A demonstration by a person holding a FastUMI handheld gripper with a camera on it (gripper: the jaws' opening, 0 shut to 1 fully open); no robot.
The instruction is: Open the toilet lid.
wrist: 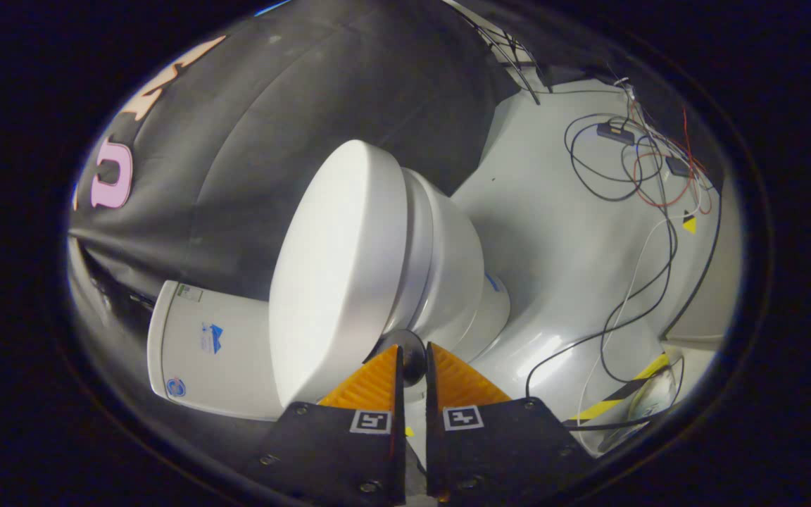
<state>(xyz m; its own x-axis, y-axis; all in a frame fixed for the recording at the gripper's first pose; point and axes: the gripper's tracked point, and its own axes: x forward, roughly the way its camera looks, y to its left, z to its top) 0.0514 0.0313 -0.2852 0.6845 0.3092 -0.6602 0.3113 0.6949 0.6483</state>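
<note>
The tongs (413, 355), nearly closed and holding nothing, sit just short of the toilet lid (338, 271), which lies down over the bowl (451, 271) at 11 o'clock; hooking a fingertip under its rim should lift it toward the tank (212, 352).

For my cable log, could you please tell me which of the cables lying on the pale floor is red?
It is the thin red cable looping near the small black boxes, far beyond the nearly closed orange fingers; the other cables on the floor are black or white.
</note>
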